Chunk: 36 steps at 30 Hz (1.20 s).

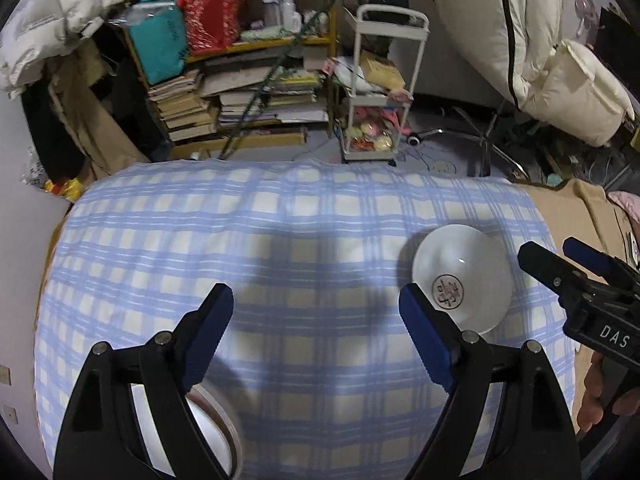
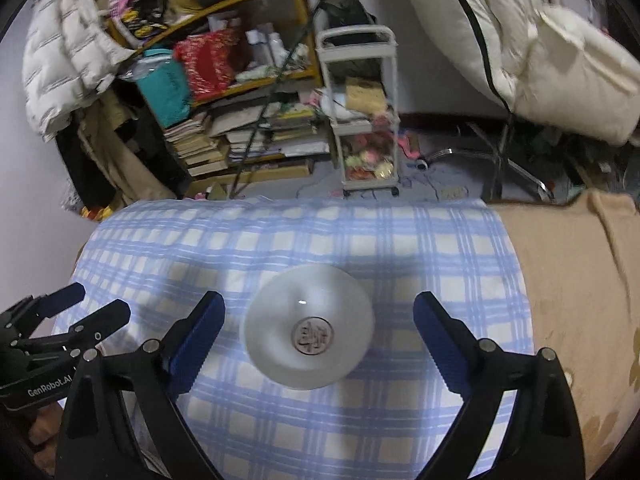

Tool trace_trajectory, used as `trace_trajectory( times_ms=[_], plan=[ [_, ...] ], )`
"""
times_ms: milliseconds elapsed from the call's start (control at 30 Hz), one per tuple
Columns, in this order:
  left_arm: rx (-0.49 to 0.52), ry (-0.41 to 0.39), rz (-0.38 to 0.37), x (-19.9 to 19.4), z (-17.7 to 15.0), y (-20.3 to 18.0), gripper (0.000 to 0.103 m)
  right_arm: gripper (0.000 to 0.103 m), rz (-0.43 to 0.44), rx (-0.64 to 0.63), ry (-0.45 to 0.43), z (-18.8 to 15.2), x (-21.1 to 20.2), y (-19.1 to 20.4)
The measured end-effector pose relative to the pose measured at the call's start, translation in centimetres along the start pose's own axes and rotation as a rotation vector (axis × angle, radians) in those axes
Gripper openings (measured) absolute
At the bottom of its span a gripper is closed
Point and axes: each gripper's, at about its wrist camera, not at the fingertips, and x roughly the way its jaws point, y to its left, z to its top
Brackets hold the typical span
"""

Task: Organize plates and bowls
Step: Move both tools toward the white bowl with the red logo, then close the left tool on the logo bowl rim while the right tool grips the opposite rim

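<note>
A white bowl [image 1: 464, 276] [image 2: 310, 320] with a round red emblem rests on the blue checked cloth [image 1: 280, 240] [image 2: 320, 420]. My right gripper [image 2: 319, 300] hovers over it, open, one finger on each side and neither touching; it enters from the right edge of the left wrist view [image 1: 550, 249]. My left gripper [image 1: 316, 294] stands open over bare cloth, left of the bowl, with nothing between its fingers; in the right wrist view it sits at the far left [image 2: 92, 302]. The edge of a white plate [image 1: 212, 432] peeks out behind the left finger, mostly hidden.
Beyond the cloth's far edge stand a cluttered bookshelf [image 1: 240, 92], a white trolley [image 1: 380, 120] and a chair base [image 1: 480, 140]. A tan blanket [image 2: 568, 300] lies right of the cloth. A hand [image 1: 596, 400] grips the right tool.
</note>
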Motion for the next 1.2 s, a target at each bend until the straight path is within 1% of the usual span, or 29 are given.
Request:
trace_trajectory(
  times_ms=[200,333,400,500,633,700,767,800,833,867,900,933,967,1000,1033,1067,1100,1133,1200],
  plan=[
    [0.044,0.05,-0.012,2.9,0.7,-2.7,0.084,0.1,-0.035,0.05,0.037,-0.2,1.8,-2.5],
    [0.041,0.089,0.001,4.9,0.8,-3.7,0.084,0.1,-0.025,0.065,0.053,-0.3,2.9,-3.4],
    [0.036,0.101,-0.01,5.6,0.6,-3.9,0.084,0.1,-0.002,0.076,0.071,-0.4,3.6,-3.8],
    [0.029,0.114,-0.037,6.4,0.4,-4.3,0.084,0.1,-0.006,0.072,0.096,-0.4,4.7,-3.9],
    [0.041,0.131,-0.028,7.4,0.4,-4.9,0.084,0.1,-0.006,0.077,0.128,-0.6,5.7,-4.2],
    [0.041,0.153,-0.035,8.1,0.4,-5.1,0.084,0.1,-0.011,0.082,0.135,-0.8,6.0,-4.3],
    [0.041,0.173,-0.047,8.7,0.4,-5.4,0.083,0.1,0.005,0.083,0.138,-1.0,6.4,-4.6],
    [0.041,0.178,-0.05,8.9,0.3,-5.4,0.078,0.099,0.004,0.086,0.144,-1.1,6.6,-4.7],
    [0.041,0.184,-0.052,9.2,0.3,-5.5,0.067,0.098,0.002,0.088,0.15,-1.2,6.9,-4.7],
    [0.038,0.198,-0.055,9.5,0.3,-5.6,0.061,0.098,0.004,0.087,0.154,-1.3,7.0,-4.7],
    [0.034,0.207,-0.064,9.7,0.3,-5.6,0.05,0.093,0.005,0.084,0.161,-1.4,7.2,-4.7],
    [0.02,0.218,-0.09,9.9,0.2,-5.5,0.042,0.086,0.007,0.081,0.169,-1.4,7.4,-4.6],
    [0.008,0.22,-0.107,10.0,0.3,-5.4,0.038,0.082,0.01,0.079,0.179,-1.5,7.6,-4.6],
    [-0.004,0.217,-0.124,10.0,0.3,-5.4,0.032,0.071,0.016,0.076,0.189,-1.6,7.9,-4.5],
    [-0.009,0.211,-0.129,9.9,0.3,-5.4,0.027,0.058,0.021,0.07,0.201,-1.7,8.1,-4.4],
    [-0.009,0.204,-0.13,9.9,0.3,-5.4,0.026,0.051,0.023,0.065,0.213,-1.8,8.4,-4.3],
    [-0.004,0.203,-0.136,9.8,0.2,-5.6,0.022,0.038,0.026,0.065,0.225,-2.0,8.8,-4.4],
    [0.001,0.203,-0.146,9.8,0.2,-5.7,0.018,0.029,0.041,0.072,0.236,-2.1,9.0,-4.4],
    [0.001,0.208,-0.148,9.9,0.2,-5.9,0.016,0.019,0.09,0.095,0.246,-2.3,9.2,-4.5]
  ],
)
